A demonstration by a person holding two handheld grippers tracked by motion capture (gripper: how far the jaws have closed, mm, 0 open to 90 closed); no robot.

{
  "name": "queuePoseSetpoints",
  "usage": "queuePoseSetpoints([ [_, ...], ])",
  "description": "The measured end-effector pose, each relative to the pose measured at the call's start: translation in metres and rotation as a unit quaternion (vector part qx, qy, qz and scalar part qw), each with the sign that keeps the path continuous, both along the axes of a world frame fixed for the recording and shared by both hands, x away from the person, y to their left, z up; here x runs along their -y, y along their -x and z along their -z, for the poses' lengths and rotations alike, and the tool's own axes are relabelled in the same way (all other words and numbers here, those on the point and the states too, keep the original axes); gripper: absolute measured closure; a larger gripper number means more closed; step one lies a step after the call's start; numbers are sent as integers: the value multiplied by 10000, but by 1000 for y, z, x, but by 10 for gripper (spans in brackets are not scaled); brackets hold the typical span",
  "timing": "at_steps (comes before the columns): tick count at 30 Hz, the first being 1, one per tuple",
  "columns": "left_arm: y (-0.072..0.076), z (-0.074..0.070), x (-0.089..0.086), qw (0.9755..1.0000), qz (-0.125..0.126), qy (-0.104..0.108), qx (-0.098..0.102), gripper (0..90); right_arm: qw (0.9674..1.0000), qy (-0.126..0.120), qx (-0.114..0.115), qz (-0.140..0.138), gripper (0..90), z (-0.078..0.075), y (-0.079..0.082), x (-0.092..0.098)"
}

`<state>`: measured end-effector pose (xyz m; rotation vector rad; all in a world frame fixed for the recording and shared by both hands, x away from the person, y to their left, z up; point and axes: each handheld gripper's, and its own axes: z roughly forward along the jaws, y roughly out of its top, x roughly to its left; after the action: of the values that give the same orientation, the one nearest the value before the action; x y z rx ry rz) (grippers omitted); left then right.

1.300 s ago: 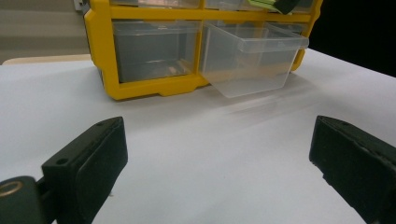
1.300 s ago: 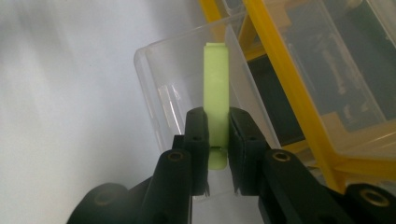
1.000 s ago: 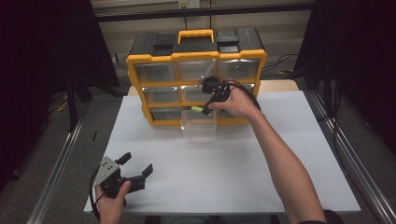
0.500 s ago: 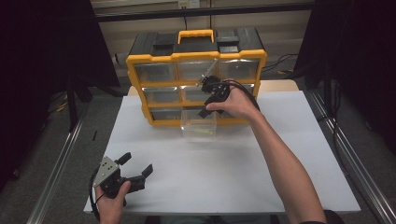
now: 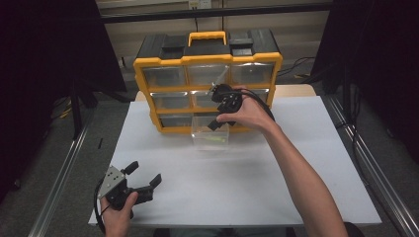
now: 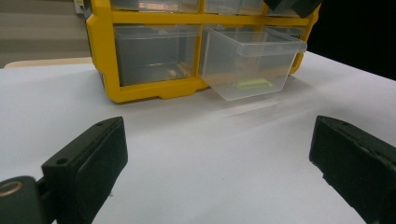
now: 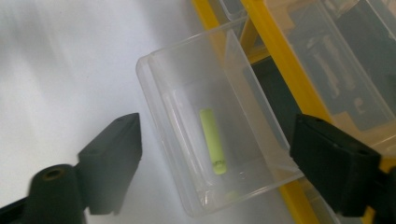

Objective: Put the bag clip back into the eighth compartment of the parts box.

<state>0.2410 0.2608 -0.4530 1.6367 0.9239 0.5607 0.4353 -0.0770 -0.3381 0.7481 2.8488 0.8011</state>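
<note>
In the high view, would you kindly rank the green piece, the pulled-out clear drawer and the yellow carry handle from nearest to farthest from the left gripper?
From the left gripper:
1. Clear drawer, front rim.
2. Green piece, inside that drawer.
3. Carry handle, atop the organiser, at the back.

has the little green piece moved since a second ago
Yes. The green piece was in the right gripper in front of the yellow organizer; that gripper's jaws have just been opening, and it now lies in the pulled-out clear drawer.

Light from overhead is falling on the white table (image 5: 237,182), leaving the room around it lying in deep dark. In the right gripper view the table is smearing into grey streaks, while the clear drawer (image 7: 219,135) is catching pale glare and looking soft at its edges.
</note>
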Motion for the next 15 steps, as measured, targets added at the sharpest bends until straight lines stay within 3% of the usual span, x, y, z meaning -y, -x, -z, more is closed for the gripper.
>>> queuePoseSetpoints([
  [6,0,0,0,10000,-7,-19,-10,45,9999,1,-32,95,88,4,6,4],
  [12,0,0,-1,10000,1,-48,-20,50,9998,-144,89,108,78,13,9,11],
  [15,0,0,-1,10000,-3,-31,-12,49,9991,-283,127,283,78,14,12,17],
])
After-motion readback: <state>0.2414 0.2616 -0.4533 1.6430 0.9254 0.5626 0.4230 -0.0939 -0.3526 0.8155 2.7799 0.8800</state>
